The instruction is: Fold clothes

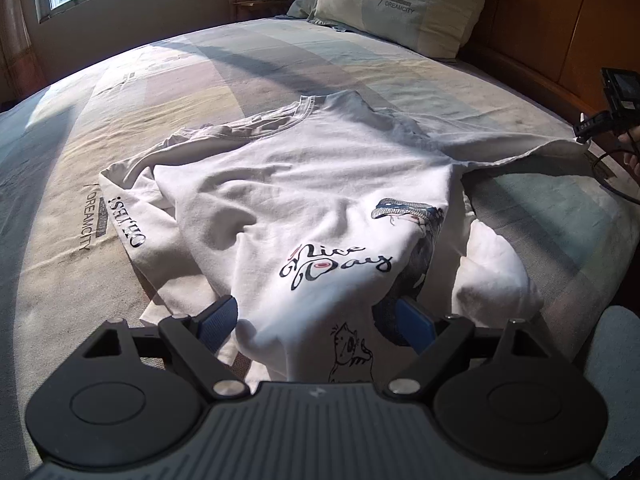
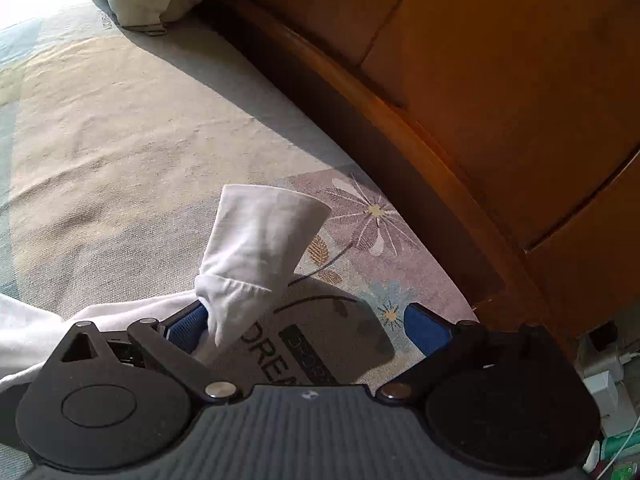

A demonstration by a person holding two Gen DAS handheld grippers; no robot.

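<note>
White printed cotton T-shirt: sleeve draped over only one pad of released right gripper, likely to slip; left gripper wide, straddling the hem, unclenched.

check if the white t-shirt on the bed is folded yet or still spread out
Mostly spread, not folded. The white t-shirt lies front up on the bed, one sleeve stretched sideways over a pad of the open right gripper.
</note>
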